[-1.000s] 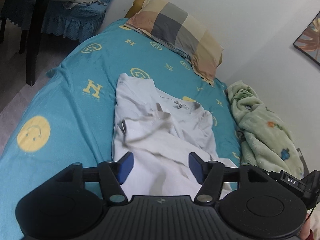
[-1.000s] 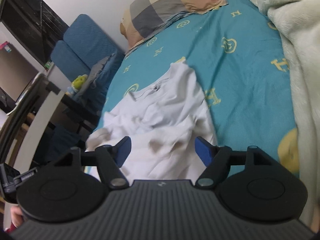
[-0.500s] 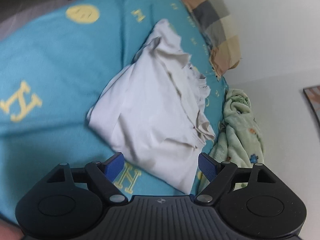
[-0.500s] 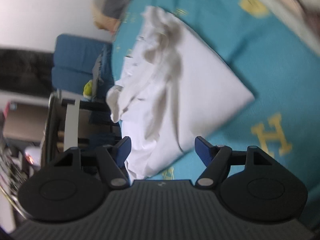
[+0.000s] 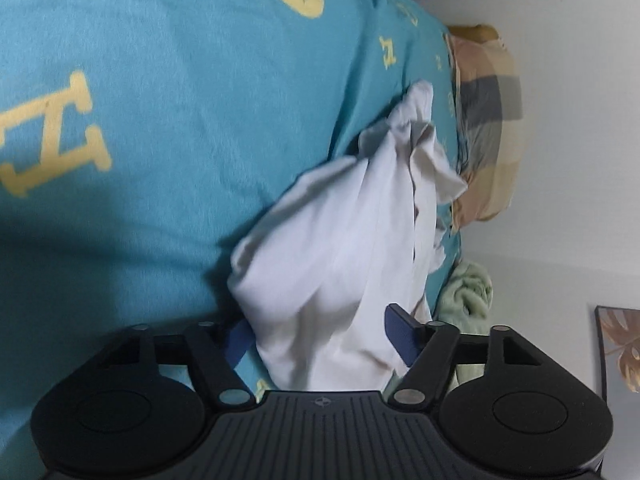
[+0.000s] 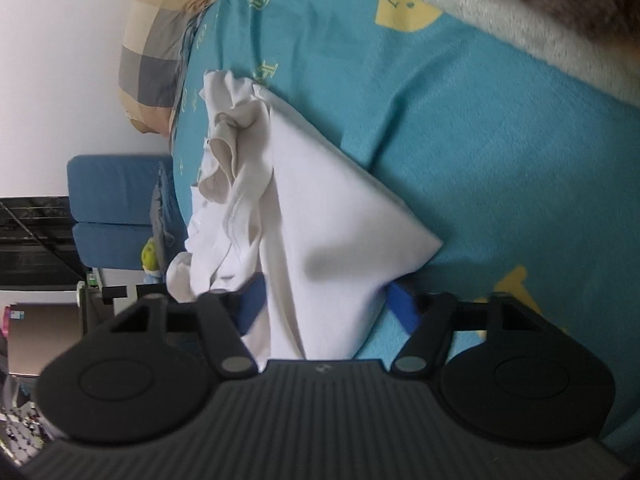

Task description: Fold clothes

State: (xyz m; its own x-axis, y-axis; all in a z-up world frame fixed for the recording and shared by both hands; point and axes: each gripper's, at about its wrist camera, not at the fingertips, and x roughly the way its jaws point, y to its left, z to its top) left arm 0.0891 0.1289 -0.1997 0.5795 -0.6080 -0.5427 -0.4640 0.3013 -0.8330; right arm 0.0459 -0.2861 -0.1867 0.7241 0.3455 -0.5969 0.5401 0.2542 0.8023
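1. You are working in a home bedroom: a bed covered with a teal sheet printed with yellow smiley faces and letter shapes (image 5: 192, 128) fills most of both views.
2. At its head you see a checked pillow in beige, grey and peach squares (image 5: 488, 120) against a plain white wall (image 5: 580, 160).
3. A fluffy pale green blanket (image 5: 470, 292) lies bunched along the wall side of the bed.
4. A framed leaf picture (image 5: 620, 348) hangs on that wall.
5. Beside the bed stands a blue upholstered chair (image 6: 116, 208) holding a small yellow-green soft toy (image 6: 149, 258), household clutter rather than work equipment.
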